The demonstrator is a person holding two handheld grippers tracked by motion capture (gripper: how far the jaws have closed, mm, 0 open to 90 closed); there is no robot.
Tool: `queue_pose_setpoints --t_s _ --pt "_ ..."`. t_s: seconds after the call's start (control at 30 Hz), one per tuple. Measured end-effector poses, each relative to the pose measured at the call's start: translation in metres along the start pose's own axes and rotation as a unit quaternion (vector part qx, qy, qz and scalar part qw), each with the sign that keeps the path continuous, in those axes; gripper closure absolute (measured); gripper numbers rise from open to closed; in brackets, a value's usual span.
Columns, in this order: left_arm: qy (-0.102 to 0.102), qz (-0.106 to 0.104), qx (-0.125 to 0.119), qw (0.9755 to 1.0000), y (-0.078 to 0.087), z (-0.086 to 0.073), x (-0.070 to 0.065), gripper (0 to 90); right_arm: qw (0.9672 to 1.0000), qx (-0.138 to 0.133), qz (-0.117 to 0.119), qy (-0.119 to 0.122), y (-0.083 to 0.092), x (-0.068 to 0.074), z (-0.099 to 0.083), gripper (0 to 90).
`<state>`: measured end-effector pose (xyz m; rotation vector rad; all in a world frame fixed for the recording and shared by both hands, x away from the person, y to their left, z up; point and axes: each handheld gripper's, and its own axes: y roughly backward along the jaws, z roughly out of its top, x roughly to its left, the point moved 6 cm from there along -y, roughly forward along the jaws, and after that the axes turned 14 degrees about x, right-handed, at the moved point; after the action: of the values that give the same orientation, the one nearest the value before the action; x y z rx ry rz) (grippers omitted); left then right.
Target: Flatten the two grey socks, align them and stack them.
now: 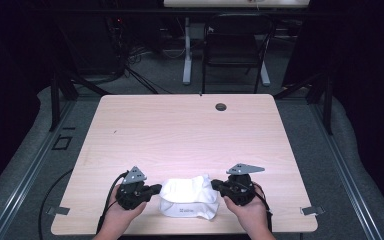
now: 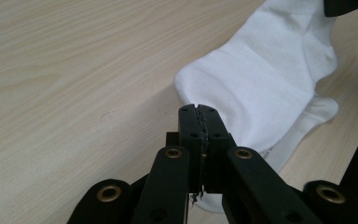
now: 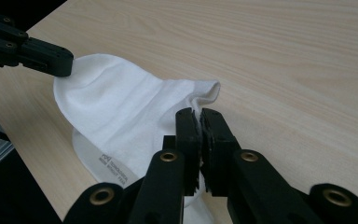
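Near my edge of the pale wooden surface (image 1: 180, 130) lies a soft white cotton sock (image 1: 189, 197), folded over itself, with small grey print along its lower layer. It sits directly between my two tools, long axis running side to side, so each is about equally near. My left gripper (image 2: 199, 122) has its jaws pressed together at the sock's left end; my right gripper (image 3: 196, 122) is likewise closed at the right end. Whether either pinches fabric, I cannot tell.
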<state>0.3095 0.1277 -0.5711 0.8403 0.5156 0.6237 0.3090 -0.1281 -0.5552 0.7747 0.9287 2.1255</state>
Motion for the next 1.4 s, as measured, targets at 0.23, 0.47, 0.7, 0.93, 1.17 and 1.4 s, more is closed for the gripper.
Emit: queue_pose_setpoints --t_s 0.23,0.47,0.7,0.93,1.17,1.4 --pt "-0.003 -0.005 0.006 1.0000 0.001 -0.007 -0.009 89.9 1.0000 0.004 0.007 -0.001 0.002 0.004 -0.010 86.4" --pt "-0.003 -0.006 0.009 0.9999 0.001 -0.014 -0.014 89.9 1.0000 0.005 0.007 0.001 0.005 0.009 -0.018 86.4" --pt "-0.009 -0.002 0.017 0.9998 -0.004 -0.019 -0.019 89.9 0.9999 0.013 0.002 0.004 0.003 0.010 -0.025 86.4" --pt "-0.008 -0.002 0.023 0.9997 -0.009 -0.023 -0.020 89.9 0.9997 0.022 0.001 0.006 -0.002 0.010 -0.030 86.4" --pt "-0.012 0.001 0.032 0.9994 -0.014 -0.026 -0.020 89.9 0.9995 0.031 -0.003 0.006 -0.007 0.008 -0.035 86.4" --pt "-0.011 0.002 0.040 0.9991 -0.021 -0.028 -0.020 89.9 0.9993 0.037 -0.005 0.000 -0.011 0.003 -0.036 86.4"
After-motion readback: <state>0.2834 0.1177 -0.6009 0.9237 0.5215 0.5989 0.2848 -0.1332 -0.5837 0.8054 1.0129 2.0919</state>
